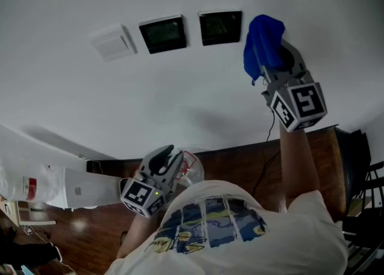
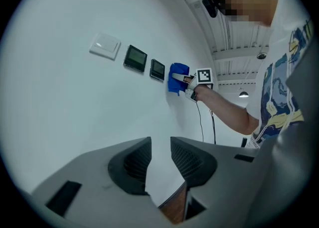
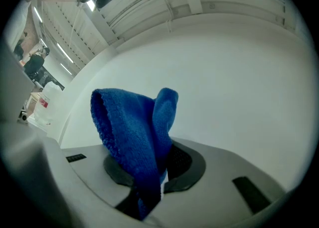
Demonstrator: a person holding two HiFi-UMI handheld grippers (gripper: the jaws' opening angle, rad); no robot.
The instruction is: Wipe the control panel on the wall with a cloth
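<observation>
Pinching only a low fold of the blue cloth (image 3: 132,137), the fingers of my right gripper (image 3: 160,174) could lose it under rubbing. It sits upper right in the head view, just right of the nearer dark control panel (image 1: 220,27), forearm raised straight. My left gripper (image 2: 159,165) hangs low, fingers slightly apart, empty.

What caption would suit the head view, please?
Right hand-held gripper holds a crumpled blue cloth beside two dark square wall panels.
</observation>
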